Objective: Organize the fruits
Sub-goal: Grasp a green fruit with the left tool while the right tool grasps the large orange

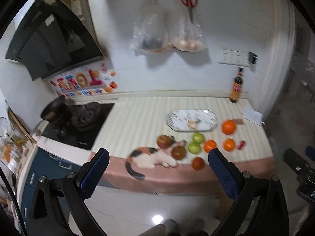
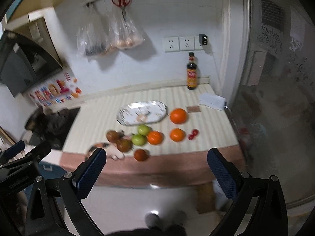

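Fruits lie on the striped counter: two green apples (image 1: 196,142) (image 2: 141,135), three oranges (image 1: 228,126) (image 2: 178,115), two red-brown apples (image 1: 171,146) (image 2: 119,140), a dark red fruit (image 1: 197,163) (image 2: 140,155) and small red fruits (image 1: 241,144) (image 2: 193,133). An empty oval patterned plate (image 1: 204,116) (image 2: 155,106) sits behind them. My left gripper (image 1: 158,167) is open and empty, held off the counter's front edge. My right gripper (image 2: 156,166) is open and empty, also short of the counter.
A calico cat (image 1: 151,158) (image 2: 110,149) lies at the counter's front edge among the apples. A sauce bottle (image 1: 236,86) (image 2: 192,72) stands at the back right. A stove with a pan (image 1: 78,122) is left. Bags (image 1: 167,29) and scissors hang on the wall.
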Action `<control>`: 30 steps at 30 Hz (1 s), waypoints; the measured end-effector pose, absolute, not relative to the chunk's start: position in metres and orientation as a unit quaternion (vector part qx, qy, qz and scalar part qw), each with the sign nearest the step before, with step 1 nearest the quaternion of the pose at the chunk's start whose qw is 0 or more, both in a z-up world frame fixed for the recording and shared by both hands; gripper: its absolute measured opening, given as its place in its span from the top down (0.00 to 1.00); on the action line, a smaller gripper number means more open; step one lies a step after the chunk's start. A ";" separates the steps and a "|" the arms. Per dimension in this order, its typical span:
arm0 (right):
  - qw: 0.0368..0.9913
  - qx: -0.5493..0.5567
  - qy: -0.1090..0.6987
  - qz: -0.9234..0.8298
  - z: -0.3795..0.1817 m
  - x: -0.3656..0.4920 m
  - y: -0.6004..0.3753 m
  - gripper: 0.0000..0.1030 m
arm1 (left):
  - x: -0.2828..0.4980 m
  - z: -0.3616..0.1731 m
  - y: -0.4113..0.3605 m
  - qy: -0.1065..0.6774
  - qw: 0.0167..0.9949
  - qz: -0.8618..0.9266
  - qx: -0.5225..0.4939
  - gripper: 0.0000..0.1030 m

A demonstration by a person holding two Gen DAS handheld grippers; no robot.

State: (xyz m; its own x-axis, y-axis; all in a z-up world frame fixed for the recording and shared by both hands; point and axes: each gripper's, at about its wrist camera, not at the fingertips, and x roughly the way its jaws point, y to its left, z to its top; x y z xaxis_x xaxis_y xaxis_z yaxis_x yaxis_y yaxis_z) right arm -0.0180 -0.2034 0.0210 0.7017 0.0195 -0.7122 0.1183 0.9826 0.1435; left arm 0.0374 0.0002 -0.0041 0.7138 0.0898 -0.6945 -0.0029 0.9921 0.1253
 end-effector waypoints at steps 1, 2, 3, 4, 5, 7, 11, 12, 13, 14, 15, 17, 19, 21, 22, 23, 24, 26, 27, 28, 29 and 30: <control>0.919 0.086 0.384 -0.031 0.017 -0.015 -0.201 0.00 | 0.045 -0.009 0.002 0.371 0.926 0.033 0.061 0.00; 0.917 0.085 0.388 -0.037 0.009 -0.009 -0.200 0.00 | 0.050 -0.015 0.009 0.368 0.927 0.040 0.064 0.00; 0.916 0.089 0.390 -0.039 0.002 -0.005 -0.200 0.00 | 0.057 -0.020 0.013 0.368 0.926 0.044 0.067 0.00; 0.913 0.097 0.394 -0.041 -0.005 0.002 -0.200 0.00 | 0.064 -0.026 0.017 0.370 0.925 0.047 0.069 0.00; 0.909 0.103 0.402 -0.045 -0.014 0.009 -0.202 0.00 | 0.075 -0.035 0.023 0.376 0.922 0.050 0.071 0.00; 0.901 0.114 0.415 -0.050 -0.033 0.024 -0.205 0.00 | 0.089 -0.048 0.031 0.388 0.918 0.049 0.071 0.00; 0.878 0.129 0.457 -0.065 -0.077 0.056 -0.218 0.00 | 0.125 -0.080 0.036 0.435 0.897 0.044 0.066 0.00; 0.871 0.131 0.468 -0.069 -0.088 0.064 -0.222 0.00 | 0.134 -0.087 0.035 0.446 0.892 0.043 0.064 0.00; 0.865 0.135 0.478 -0.072 -0.099 0.075 -0.226 0.00 | 0.143 -0.094 0.033 0.454 0.888 0.041 0.063 0.00; 0.862 0.136 0.482 -0.073 -0.107 0.080 -0.232 0.00 | 0.153 -0.102 0.030 0.465 0.882 0.038 0.064 0.00; 0.857 0.137 0.490 -0.077 -0.116 0.090 -0.237 0.00 | 0.163 -0.110 0.026 0.475 0.877 0.035 0.065 0.00; 0.850 0.142 0.501 -0.078 -0.130 0.109 -0.247 0.00 | 0.187 -0.127 0.015 0.499 0.864 0.028 0.065 0.00; 0.842 0.146 0.513 -0.078 -0.146 0.134 -0.259 0.00 | 0.212 -0.146 0.001 0.523 0.850 0.022 0.066 0.00; 0.836 0.150 0.522 -0.073 -0.162 0.160 -0.273 0.00 | 0.234 -0.162 -0.013 0.542 0.837 0.016 0.069 0.00; 0.832 0.150 0.529 -0.073 -0.169 0.173 -0.279 0.00 | 0.244 -0.171 -0.022 0.552 0.831 0.014 0.073 0.00; 0.827 0.151 0.537 -0.071 -0.176 0.186 -0.284 0.00 | 0.260 -0.184 -0.033 0.566 0.821 0.010 0.077 0.00; 0.821 0.154 0.546 -0.065 -0.188 0.203 -0.292 0.00 | 0.270 -0.193 -0.041 0.577 0.813 0.005 0.077 0.00; 0.813 0.153 0.558 -0.057 -0.204 0.229 -0.303 0.00 | 0.293 -0.215 -0.055 0.607 0.791 -0.006 0.077 0.00; 0.807 0.151 0.568 -0.052 -0.215 0.246 -0.308 0.00 | 0.303 -0.226 -0.062 0.620 0.780 -0.012 0.078 0.00; 0.802 0.152 0.576 -0.047 -0.223 0.258 -0.312 0.00 | 0.314 -0.239 -0.069 0.636 0.768 -0.018 0.079 0.00; 0.796 0.152 0.584 -0.041 -0.232 0.272 -0.315 0.00 | 0.322 -0.251 -0.077 0.648 0.757 -0.021 0.081 0.00; 0.792 0.150 0.591 -0.036 -0.239 0.282 -0.317 0.00 | 0.329 -0.260 -0.082 0.658 0.748 -0.026 0.083 0.01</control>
State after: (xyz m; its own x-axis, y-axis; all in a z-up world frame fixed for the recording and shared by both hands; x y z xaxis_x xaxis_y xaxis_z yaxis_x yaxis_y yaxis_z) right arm 0.2819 -0.3175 -0.2395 0.2996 0.1210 -0.9464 0.2337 0.9524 0.1957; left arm 0.3294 -0.0821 -0.2602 0.1338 0.0690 -0.9886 0.1482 0.9850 0.0889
